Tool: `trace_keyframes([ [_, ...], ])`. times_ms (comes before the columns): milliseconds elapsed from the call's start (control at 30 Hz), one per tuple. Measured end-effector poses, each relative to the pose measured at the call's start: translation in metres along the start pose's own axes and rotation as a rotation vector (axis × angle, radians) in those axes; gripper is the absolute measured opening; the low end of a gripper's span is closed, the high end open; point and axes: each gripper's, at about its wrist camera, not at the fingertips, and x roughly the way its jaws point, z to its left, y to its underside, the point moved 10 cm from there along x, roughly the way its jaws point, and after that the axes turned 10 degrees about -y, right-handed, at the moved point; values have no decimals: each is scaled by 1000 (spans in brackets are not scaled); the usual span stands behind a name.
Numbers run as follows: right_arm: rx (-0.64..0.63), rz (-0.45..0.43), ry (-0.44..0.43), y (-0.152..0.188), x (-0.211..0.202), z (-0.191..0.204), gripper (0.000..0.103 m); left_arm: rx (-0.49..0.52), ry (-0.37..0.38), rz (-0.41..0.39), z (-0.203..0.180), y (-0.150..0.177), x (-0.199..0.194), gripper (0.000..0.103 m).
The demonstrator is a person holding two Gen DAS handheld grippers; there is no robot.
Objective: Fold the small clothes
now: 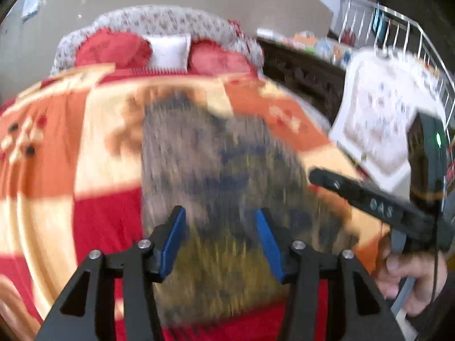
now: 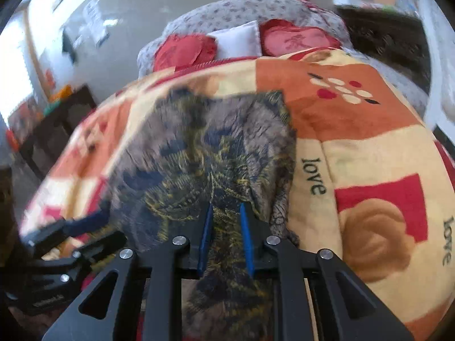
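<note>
The left gripper point(image 1: 220, 241) has its two blue pads point(image 1: 173, 244) spread wide apart. Nothing is pinched between them; they hang just over the near end of the small garment point(image 1: 221, 170), a grey cloth w/ dark blue and yellow marks. The picture is blurry, so I can't tell if the pads touch the cloth.

The right gripper point(image 2: 226, 238) has its blue pads close together, w/ a fold of the same garment point(image 2: 216, 153) running up between them. The cloth bunches at the pads, so it looks pinched there. In the left view a hand point(image 1: 409, 278) grips the handle of that right tool.

The garment lies spread on a big blanket point(image 2: 355, 130) on the bed, in the middle, w/ orange, cream & red squares all round it. The word "love" is printed just beside the cloth's right edge.

Further back sit two red cushions point(image 2: 184, 51) w/ a white pillow point(image 2: 239, 42) between them, against a flowery headboard point(image 1: 159, 20). A white railing point(image 1: 398, 37) stands off to the side.
</note>
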Motion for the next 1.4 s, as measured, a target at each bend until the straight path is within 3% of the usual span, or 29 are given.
trace_keyframes([
  [100, 23, -62, 64, -35, -11, 0, 26, -67, -48, -32, 15, -56, 19, 64],
  [167, 73, -44, 117, -57, 3, -6, 26, -141, -71, 17, 24, -90, 50, 64],
  [267, 96, -7, 154, -81, 46, -11, 26, -196, -104, 96, 28, -112, 93, 64],
  [367, 104, 37, 190, -87, 84, -22, 26, -187, -169, 183, 31, -104, 139, 64],
  [500, 120, 130, 218, -64, 123, -47, 27, -75, -246, 161, 30, -74, 165, 67],
  [533, 121, 107, 200, -62, 121, -48, 27, -37, -265, 130, 24, -71, 164, 72],
  [667, 129, 67, 167, -57, 117, -52, 27, -6, -322, 125, 23, -71, 170, 73],
  [1400, 147, 55, 148, -58, 119, -57, 27, -5, -331, 118, 24, -70, 172, 74],
])
